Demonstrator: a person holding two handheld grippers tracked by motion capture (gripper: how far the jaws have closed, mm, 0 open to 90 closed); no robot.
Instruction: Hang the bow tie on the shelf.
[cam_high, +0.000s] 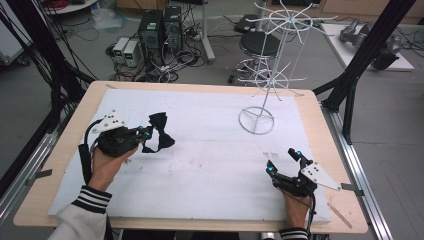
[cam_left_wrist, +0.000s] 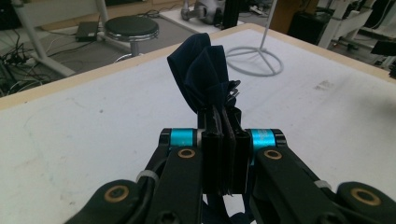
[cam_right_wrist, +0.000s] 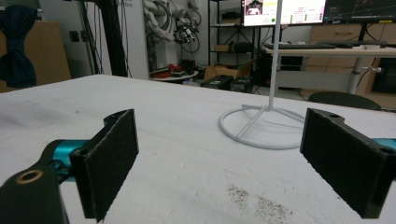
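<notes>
two tongs rest over the tabletop (cam_high: 200, 150). left tongs (cam_high: 145, 133) are pinching a dark bow tie (cam_high: 159, 132), raised above the white mat at its left side. right tongs (cam_high: 284, 162) are spread, near the wire stand (cam_high: 265, 75).

The high view looks down on the table (cam_high: 60, 150) from the person's side. Both gripper views look low across it toward the white stand (cam_high: 265, 75), which all three share.
</notes>
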